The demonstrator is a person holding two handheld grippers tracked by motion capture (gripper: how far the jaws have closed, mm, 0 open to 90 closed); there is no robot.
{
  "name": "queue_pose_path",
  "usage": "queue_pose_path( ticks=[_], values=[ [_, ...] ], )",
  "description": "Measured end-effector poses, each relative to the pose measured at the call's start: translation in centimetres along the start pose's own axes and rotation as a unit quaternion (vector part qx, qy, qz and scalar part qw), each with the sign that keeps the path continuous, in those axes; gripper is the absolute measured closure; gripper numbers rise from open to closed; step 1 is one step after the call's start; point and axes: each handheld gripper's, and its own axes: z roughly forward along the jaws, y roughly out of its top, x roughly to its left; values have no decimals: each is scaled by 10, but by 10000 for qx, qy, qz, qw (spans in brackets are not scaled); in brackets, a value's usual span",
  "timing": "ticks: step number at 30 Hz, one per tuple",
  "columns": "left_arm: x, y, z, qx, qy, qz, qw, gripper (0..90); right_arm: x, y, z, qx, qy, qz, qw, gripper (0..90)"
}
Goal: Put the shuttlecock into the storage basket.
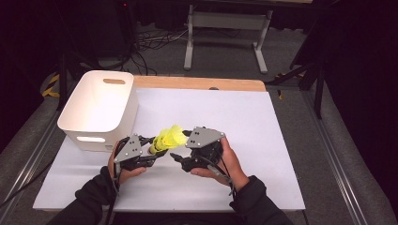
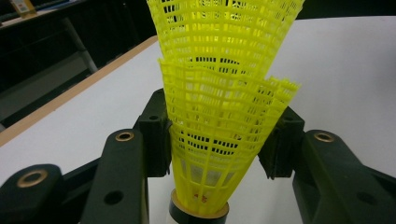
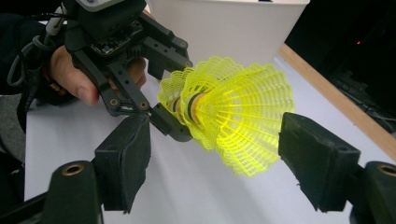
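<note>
Table (image 1: 281,140): white top w/ wood edge at far side. Bin (image 1: 101,108): white plastic, handle slots, far-left corner of table, upright. Left gripper (image 1: 157,147): held in person's left hand, just in front of bin; jaws clamped on both sides of lower shuttlecock skirt. Right gripper (image 1: 174,157): in right hand, close beside left one; jaws stand wide, pads (image 3: 322,158) clear of skirt, gripping nothing. Shuttlecocks (image 1: 168,137): yellow plastic mesh, two nested one inside other, above table betw. both grippers, open end toward right gripper.
</note>
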Motion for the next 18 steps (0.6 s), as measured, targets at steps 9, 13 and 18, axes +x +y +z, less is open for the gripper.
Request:
queue_pose_path(
  ticks=[9, 13, 18],
  values=[
    [1, 0, -3, -27, 10, 2, 10000, 530, -2, -5, -11, -249, -240, -34, 9994, 265],
    [1, 0, -4, -31, 30, 2, 10000, 530, -4, -11, -15, -305, -375, -11, 9988, 262],
    [1, 0, -6, -33, 49, -9, 10000, 530, -7, -18, -18, -290, -539, -25, 9981, 259]
  ],
)
